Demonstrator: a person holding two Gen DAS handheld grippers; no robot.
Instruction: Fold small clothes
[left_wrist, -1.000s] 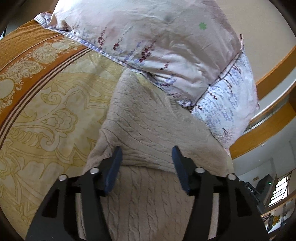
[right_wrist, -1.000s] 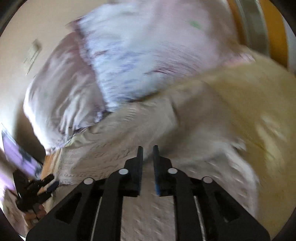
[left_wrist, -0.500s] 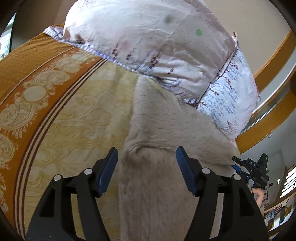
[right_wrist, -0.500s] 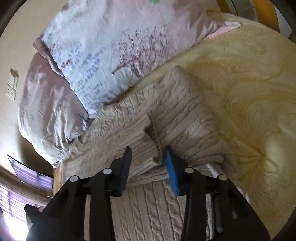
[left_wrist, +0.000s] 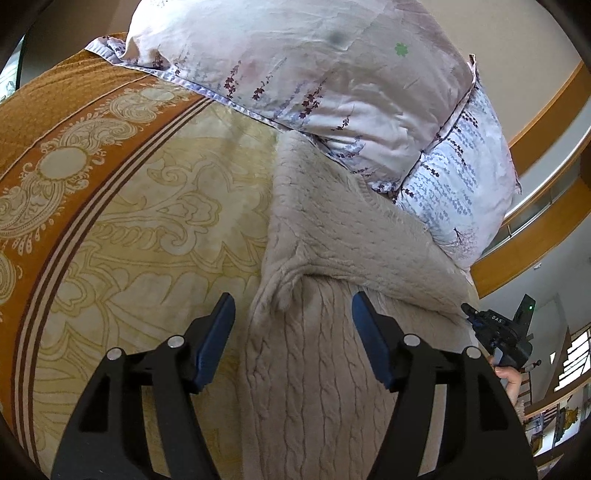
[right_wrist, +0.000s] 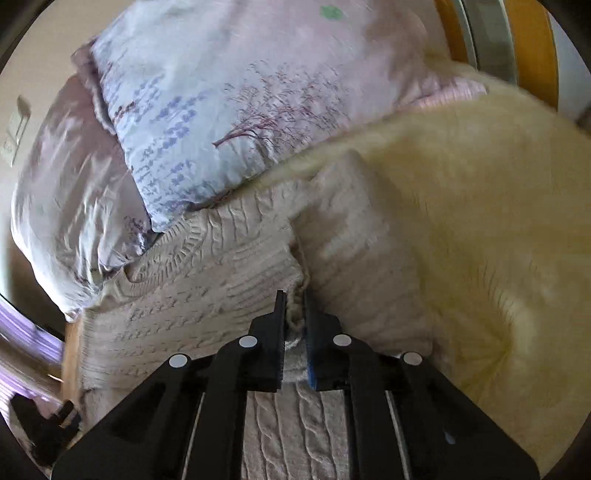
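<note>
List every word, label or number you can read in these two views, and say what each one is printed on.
"DAS": white letters on the black body of the right gripper, seen at the right edge of the left wrist view; small, so the reading is unsure.
Pillows: printed flowers, trees and a green clover mark only, no words.
Knit sweater: no tag or label shows.
Wall plate in the right wrist view: blurred, nothing legible.
</note>
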